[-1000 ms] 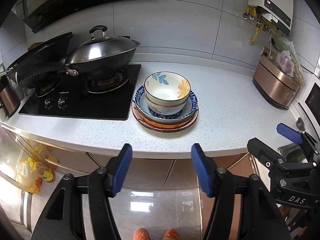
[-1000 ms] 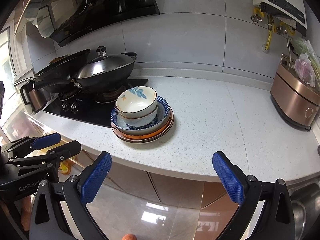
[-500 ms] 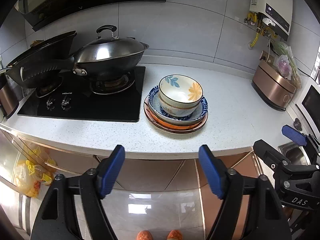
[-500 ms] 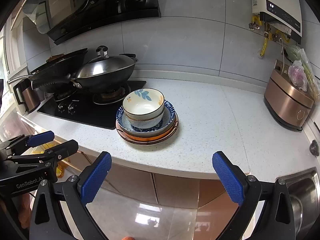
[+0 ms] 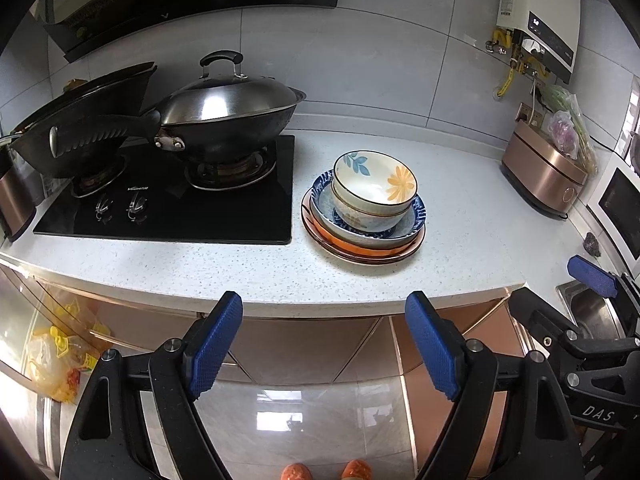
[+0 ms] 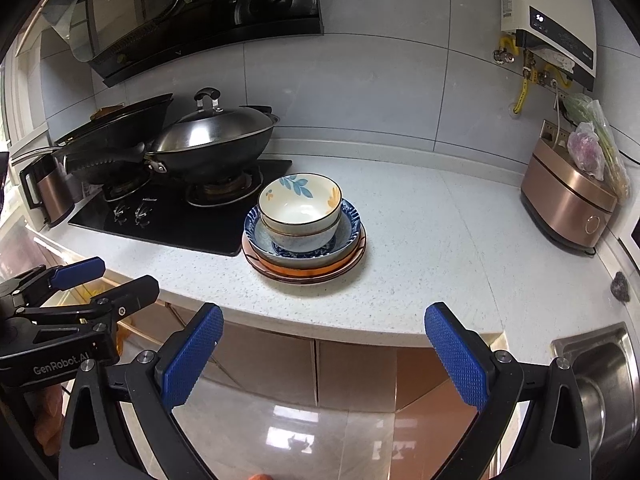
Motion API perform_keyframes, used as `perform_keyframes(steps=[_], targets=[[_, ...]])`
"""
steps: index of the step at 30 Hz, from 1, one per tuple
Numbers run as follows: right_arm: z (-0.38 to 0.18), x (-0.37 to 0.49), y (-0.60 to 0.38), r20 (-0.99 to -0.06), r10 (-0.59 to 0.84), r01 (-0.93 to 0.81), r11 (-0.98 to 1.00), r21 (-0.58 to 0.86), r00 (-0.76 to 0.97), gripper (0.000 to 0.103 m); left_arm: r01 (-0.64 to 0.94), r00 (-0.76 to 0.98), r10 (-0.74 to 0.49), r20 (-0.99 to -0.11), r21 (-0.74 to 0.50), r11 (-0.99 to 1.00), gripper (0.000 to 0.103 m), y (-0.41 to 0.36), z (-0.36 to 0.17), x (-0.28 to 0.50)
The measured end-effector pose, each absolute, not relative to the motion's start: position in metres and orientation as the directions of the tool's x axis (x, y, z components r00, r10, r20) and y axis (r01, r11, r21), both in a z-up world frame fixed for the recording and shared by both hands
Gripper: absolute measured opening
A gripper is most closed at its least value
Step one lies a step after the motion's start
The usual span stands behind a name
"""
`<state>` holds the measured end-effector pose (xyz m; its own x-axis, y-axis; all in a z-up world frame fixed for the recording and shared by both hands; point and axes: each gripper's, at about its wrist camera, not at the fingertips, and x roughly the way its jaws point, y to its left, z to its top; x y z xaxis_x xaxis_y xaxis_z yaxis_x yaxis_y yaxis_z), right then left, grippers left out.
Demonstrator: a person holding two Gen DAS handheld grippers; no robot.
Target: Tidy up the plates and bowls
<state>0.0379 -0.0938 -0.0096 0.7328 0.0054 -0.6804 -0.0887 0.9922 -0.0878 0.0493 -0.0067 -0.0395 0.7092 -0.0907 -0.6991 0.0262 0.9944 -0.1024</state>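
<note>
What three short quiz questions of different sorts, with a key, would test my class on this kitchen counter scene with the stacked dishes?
1. True or false: the floral bowl sits at the top of the stack.
2. What lies directly left of the stack: A) stove, B) sink, C) kettle?
3. Fill in: both the left gripper and the right gripper are ____ and hold nothing.

Key: 1 true; 2 A; 3 open. The blue patterned bowl and the orange plate lie beneath the floral bowl on the counter.
</note>
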Motion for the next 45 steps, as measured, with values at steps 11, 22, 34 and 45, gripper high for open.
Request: perform_keyframes(steps=[11,22,34,45], targets=[[-0.03,-0.003,-0.07,-0.574,-0.076,-0.016,0.988,-0.154,0.815,0.103,-0.019,0.793,-0.003,-0.609,-0.031,0.999,0.079,0.018,-0.041,0.033],[-0.042,-0.004,-0.059,-0.596,-0.083,-0.014,0.988,-0.157,0.798,0.103,-0.074,0.799,0.057,-0.598,-0.004,0.997,0.079,0.05,-0.049,0.019],[-0.033,-0.003,-0.068,-0.559,-0.037,-0.057,0.987,-0.149,0.829,0.103,-0.145,0.811,0.108,-0.575,-0.018,0.989,0.08,0.046,-0.031,0.016],[-0.033,-0.009,-0.071,-0.555,-0.032,-0.066,0.986,-0.155,0.831,0.103,-0.136,0.801,0.104,-0.589,-0.009,0.991,0.08,0.035,-0.033,0.017]])
